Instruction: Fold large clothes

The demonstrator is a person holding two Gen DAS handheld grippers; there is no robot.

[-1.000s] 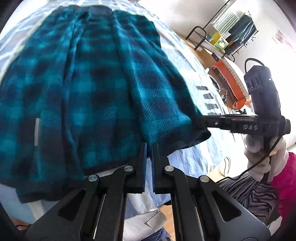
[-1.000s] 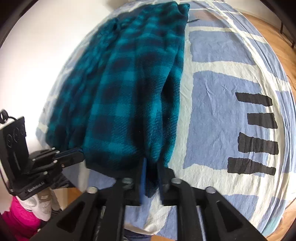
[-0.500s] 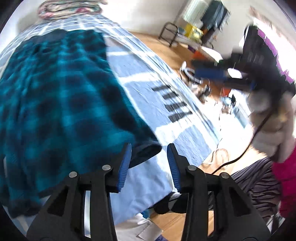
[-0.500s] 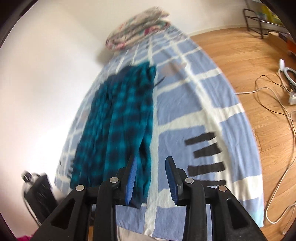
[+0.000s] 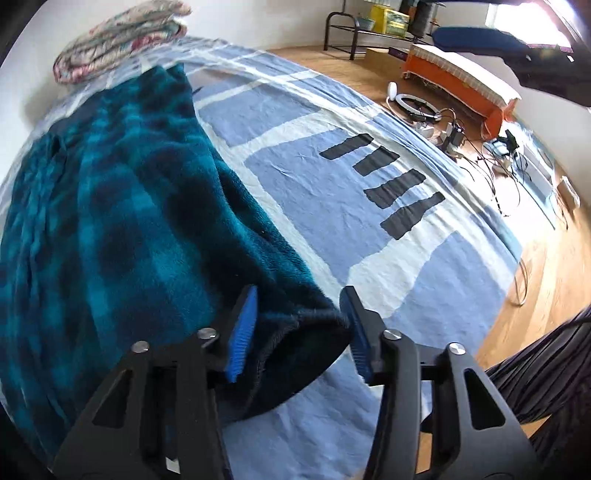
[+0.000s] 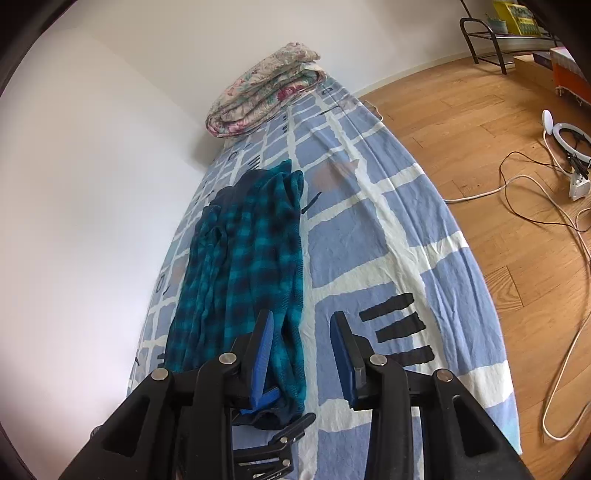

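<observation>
A teal and dark plaid garment (image 5: 110, 221) lies lengthwise on the left half of the bed (image 5: 332, 192). My left gripper (image 5: 299, 326) hovers low at its near right corner, and its jaws are opening. The dark hem (image 5: 306, 343) lies slack on the sheet between the blue pads (image 5: 243, 328). My right gripper (image 6: 301, 354) stands open, higher up over the bed's near end, with nothing between its pads. The garment (image 6: 251, 266) stretches away beyond it. The left gripper's black fingers (image 6: 291, 428) show below it at the hem.
A folded floral quilt (image 6: 262, 99) lies at the bed's far end by the white wall. To the right is wooden floor with cables and a ring light (image 6: 569, 133), an orange bench (image 5: 461, 85) and a black rack (image 5: 343, 33). Striped clothing (image 5: 535, 369) is near right.
Both grippers were shut on the garment's near hem and have opened, letting it go. The right one rose and now views the whole bed. The left one slid right to the corner.
</observation>
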